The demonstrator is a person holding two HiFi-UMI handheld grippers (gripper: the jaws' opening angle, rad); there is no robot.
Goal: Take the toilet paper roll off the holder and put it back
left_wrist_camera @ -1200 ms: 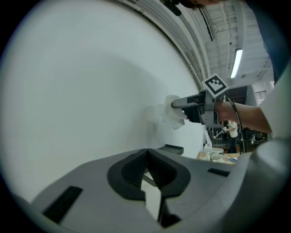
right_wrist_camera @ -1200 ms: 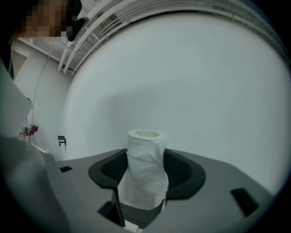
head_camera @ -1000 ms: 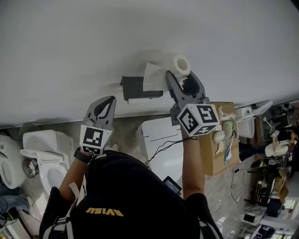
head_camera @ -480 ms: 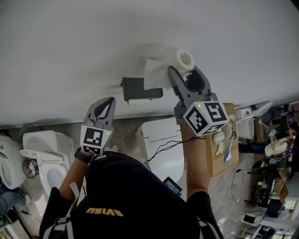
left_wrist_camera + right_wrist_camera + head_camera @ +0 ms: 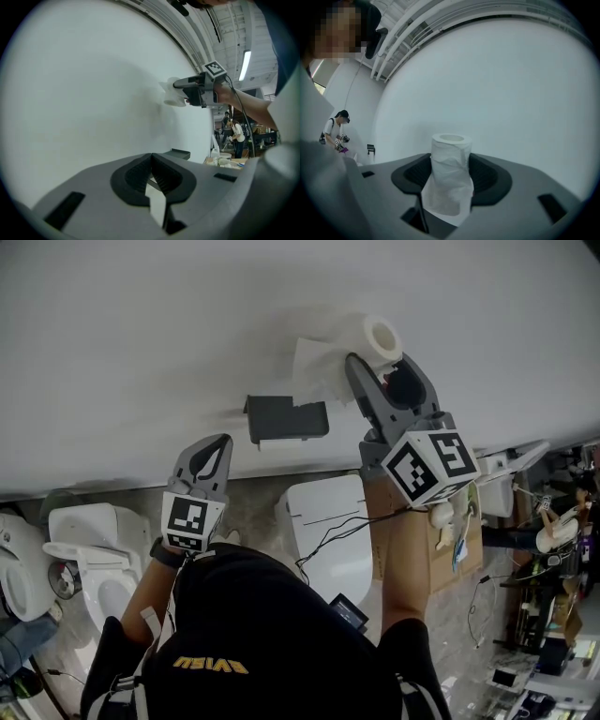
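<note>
**Head view:** The right gripper [image 5: 384, 367] is raised to the white wall, its jaws part-open and closed on the roll [image 5: 372, 336]. The roll is off the holder [image 5: 286, 418], above it and to its right, with a loose sheet hanging. The left gripper [image 5: 216, 444] is lower, left of the holder. The only words are upside-down yellow letters on the black shirt [image 5: 244, 634], which seem to read EVISU. The cubes carry only square markers.

**Left gripper view:** The left gripper [image 5: 151, 158] has its jaws together at the tips, with nothing between them. Only here is the right gripper [image 5: 185, 91] seen from the side, the roll [image 5: 172, 93] at its tip.

**Right gripper view:** The pads of the right gripper [image 5: 450, 164] press both sides of the roll [image 5: 451, 147], and a sheet trails toward the camera. The holder [image 5: 371, 149] is small and far to the left. A bystander [image 5: 337, 131] shows only here.
</note>
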